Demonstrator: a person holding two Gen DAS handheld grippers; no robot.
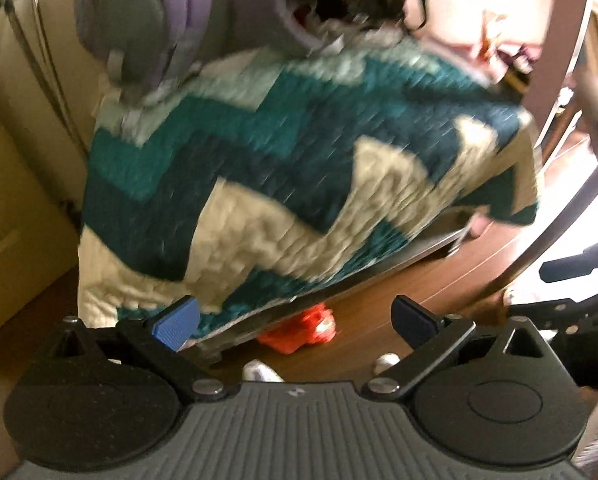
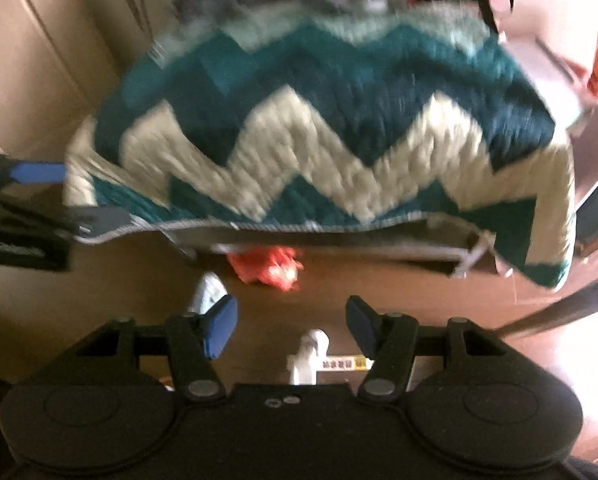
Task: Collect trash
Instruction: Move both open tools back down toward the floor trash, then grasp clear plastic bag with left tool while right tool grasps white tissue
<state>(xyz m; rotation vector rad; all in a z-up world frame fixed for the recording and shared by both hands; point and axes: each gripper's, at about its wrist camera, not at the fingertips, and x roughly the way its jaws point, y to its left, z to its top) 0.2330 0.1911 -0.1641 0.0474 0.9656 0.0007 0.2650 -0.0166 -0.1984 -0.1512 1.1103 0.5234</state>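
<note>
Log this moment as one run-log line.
left gripper: open, empty | right gripper: open, empty | crumpled red wrapper: on brown floor at edge of teal-and-cream zigzag quilt | white scrap: near right gripper

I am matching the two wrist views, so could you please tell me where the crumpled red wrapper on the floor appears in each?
Left wrist view: red wrapper lies low centre, between the open left tongs.
Right wrist view: red wrapper sits just left of centre, beyond the open right tongs.
Shared landmark: it lies at the edge of the teal zigzag quilt.
</note>
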